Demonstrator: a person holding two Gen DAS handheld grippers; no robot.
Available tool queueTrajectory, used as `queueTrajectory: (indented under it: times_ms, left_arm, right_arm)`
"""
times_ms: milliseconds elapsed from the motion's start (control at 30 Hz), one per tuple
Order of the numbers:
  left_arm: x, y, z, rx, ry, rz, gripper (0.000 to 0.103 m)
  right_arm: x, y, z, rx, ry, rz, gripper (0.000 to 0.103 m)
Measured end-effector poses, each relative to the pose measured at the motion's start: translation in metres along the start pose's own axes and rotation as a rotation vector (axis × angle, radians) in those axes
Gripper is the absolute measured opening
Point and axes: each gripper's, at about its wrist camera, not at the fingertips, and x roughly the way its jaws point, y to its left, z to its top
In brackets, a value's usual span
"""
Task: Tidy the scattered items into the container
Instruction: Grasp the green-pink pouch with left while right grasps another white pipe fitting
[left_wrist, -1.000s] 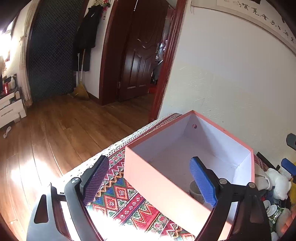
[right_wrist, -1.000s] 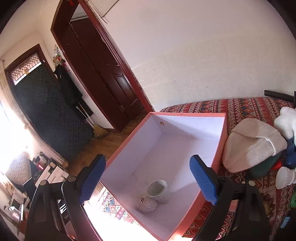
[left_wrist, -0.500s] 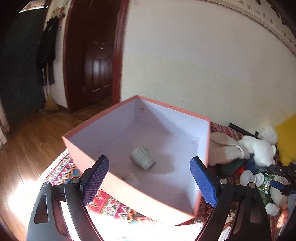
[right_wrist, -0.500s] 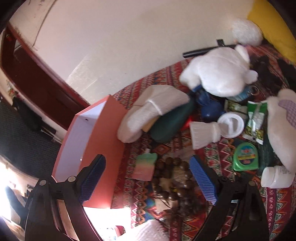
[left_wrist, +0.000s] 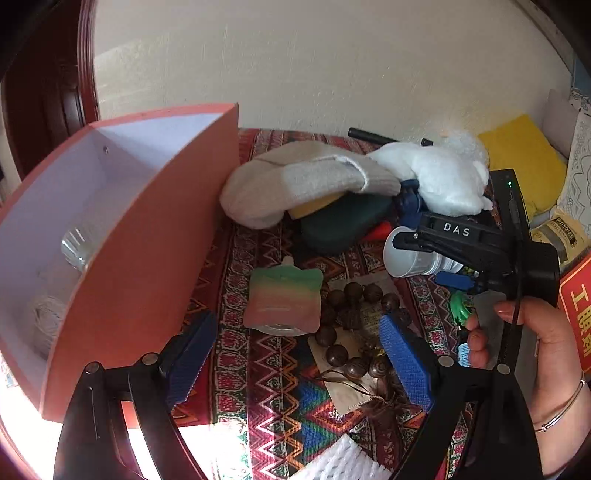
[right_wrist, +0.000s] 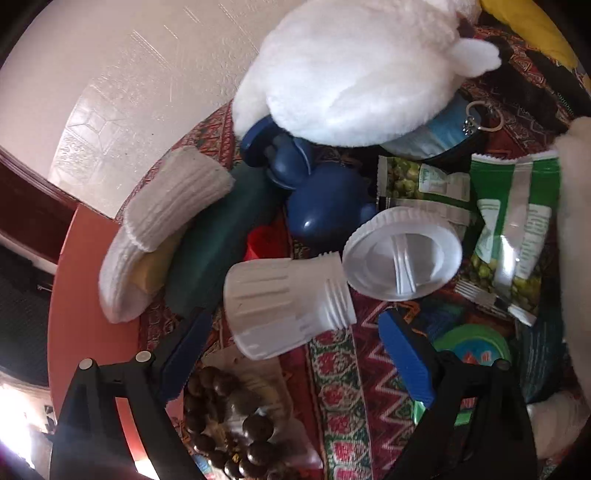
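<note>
My left gripper hung spread and empty over the bead bracelet, the pink box at nine o'clock. My right gripper, jaws wide and empty, faced the white cup at twelve o'clock.

The box is showing salmon-orange outside and pale lilac-white inside. The cloth is displaying a red ground with zigzag and diamond bands in blue, green, orange and white. The pouch is fading from green through pink. The beads are appearing dark brown. The plush toy is showing plain white, the knit hat cream. The ribbed jar is appearing white, the snack packets green, the gripper pads blue.
</note>
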Motion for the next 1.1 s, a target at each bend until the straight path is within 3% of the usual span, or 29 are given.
queueTrajectory:
  times_ms: [67,100,133,200,367,400,467,500,533,567,767,1100]
  left_arm:
    - [0.015,0.005,0.004,-0.016,0.032,-0.002,0.090]
    - [0.022,0.008,0.006,-0.021,0.046,0.000,0.090]
    - [0.027,0.011,0.008,-0.026,0.058,0.000,0.090]
    - [0.038,0.015,0.011,-0.029,0.075,0.004,0.090]
    - [0.073,0.015,0.011,-0.007,0.142,-0.003,0.090]
    - [0.081,0.014,0.010,0.003,0.157,-0.013,0.094]
    - [0.087,0.011,0.009,0.025,0.144,-0.014,0.096]
    - [0.088,0.010,0.009,0.040,0.135,-0.001,0.091]
    - [0.087,0.009,0.010,0.044,0.130,0.010,0.081]
    - [0.084,0.009,0.010,0.037,0.123,0.020,0.053]
    - [0.057,0.026,0.007,-0.074,0.111,-0.043,0.050]
    - [-0.019,0.023,0.024,-0.073,-0.026,-0.109,0.050]
  right_arm:
    - [0.008,-0.004,0.005,0.007,-0.010,-0.016,0.084]
    - [0.006,-0.002,0.007,-0.021,-0.029,0.001,0.062]
    - [0.004,0.000,0.008,-0.037,-0.031,0.035,0.060]
    - [-0.006,-0.006,0.004,-0.012,-0.036,0.076,0.058]
    - [-0.061,-0.028,-0.022,0.035,-0.069,0.286,0.058]
    - [-0.073,-0.034,-0.029,0.040,-0.077,0.321,0.058]
    - [-0.088,-0.042,-0.036,0.056,-0.079,0.348,0.058]
    - [-0.092,-0.043,-0.037,0.050,-0.078,0.361,0.058]
    - [-0.095,-0.042,-0.037,0.038,-0.080,0.367,0.058]
    - [-0.098,-0.041,-0.036,0.022,-0.088,0.365,0.058]
    - [-0.102,-0.033,-0.033,-0.013,-0.105,0.368,0.058]
    - [-0.107,-0.026,-0.042,-0.036,-0.096,0.361,0.058]
